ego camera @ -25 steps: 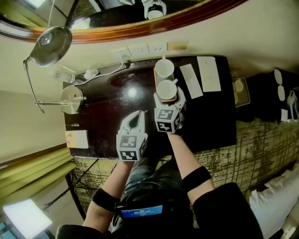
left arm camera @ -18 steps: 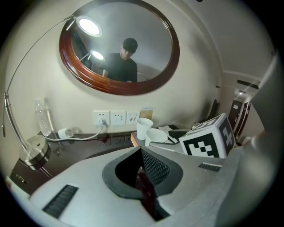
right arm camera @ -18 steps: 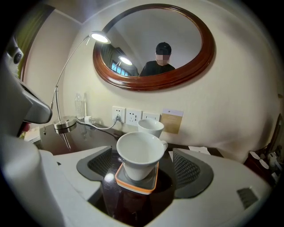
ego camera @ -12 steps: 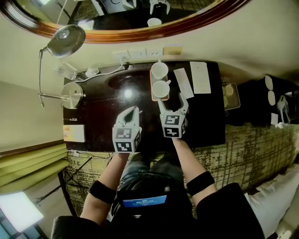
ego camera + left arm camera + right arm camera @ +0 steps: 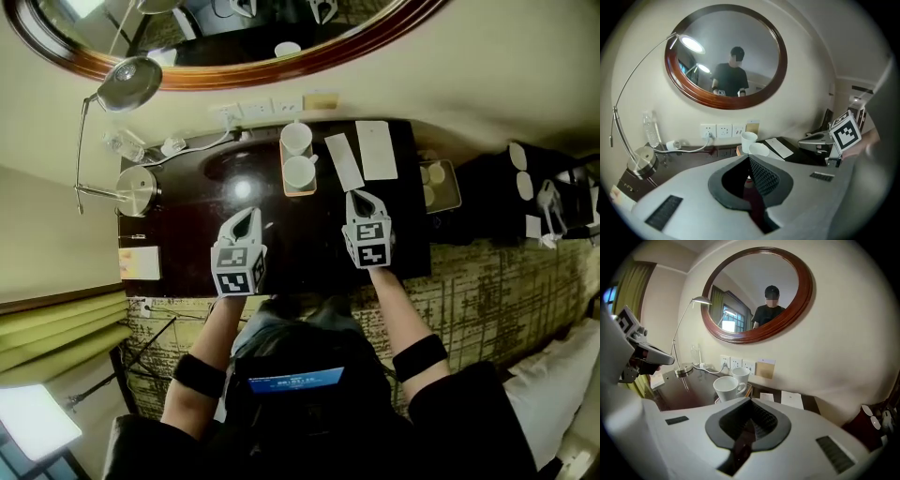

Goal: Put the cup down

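cup (image 5: 300, 172) upright on tray (image 5: 284, 190), beside second cup (image 5: 296, 138), on desk (image 5: 187, 234). right gripper (image 5: 361, 198) apart from cup, jaws just closed, nothing between. left gripper (image 5: 246, 215) clenched, empty.

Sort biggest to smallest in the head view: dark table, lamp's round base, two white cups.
Dark glossy wooden table
Round silver metal lamp base
Far white ceramic cup and near white ceramic cup: alike, tied

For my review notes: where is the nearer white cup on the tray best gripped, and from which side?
The nearer cup stands upright, its handle sticking out to the person's right, and the other cup crowds its far side. So probably pinch the handle, coming in from the right.
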A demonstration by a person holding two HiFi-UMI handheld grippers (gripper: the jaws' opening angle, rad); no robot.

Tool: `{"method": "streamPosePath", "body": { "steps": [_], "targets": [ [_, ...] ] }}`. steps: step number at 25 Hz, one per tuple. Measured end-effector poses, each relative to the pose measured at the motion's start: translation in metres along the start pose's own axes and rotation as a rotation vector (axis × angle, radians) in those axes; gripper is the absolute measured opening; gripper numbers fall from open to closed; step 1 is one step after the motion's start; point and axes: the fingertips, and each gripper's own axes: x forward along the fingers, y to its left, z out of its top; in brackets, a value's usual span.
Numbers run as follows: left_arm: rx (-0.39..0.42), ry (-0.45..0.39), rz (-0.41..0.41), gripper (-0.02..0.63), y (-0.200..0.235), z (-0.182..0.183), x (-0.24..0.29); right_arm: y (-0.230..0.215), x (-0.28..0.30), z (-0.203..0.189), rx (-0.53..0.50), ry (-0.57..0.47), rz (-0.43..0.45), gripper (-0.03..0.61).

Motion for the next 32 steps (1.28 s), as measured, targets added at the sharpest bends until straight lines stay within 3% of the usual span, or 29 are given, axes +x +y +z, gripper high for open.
{"method": "streamPosePath", "body": {
  "steps": [9,16,32],
  "targets": [
    [0.023,-0.008,-0.023,0.003,-0.027,0.004,0.002,-0.035,-0.032,-0.02,0.027,0.054,0.019,0.008],
    [0.011,-0.013,-0.013,0.003,-0.037,0.006,0.005,-0.053,-0.042,-0.017,-0.05,0.052,0.028,0.008],
    [-0.003,-0.006,0.02,0.003,-0.041,0.005,-0.004,-0.046,-0.039,-0.029,-0.047,0.057,0.091,0.008]
  ]
}}
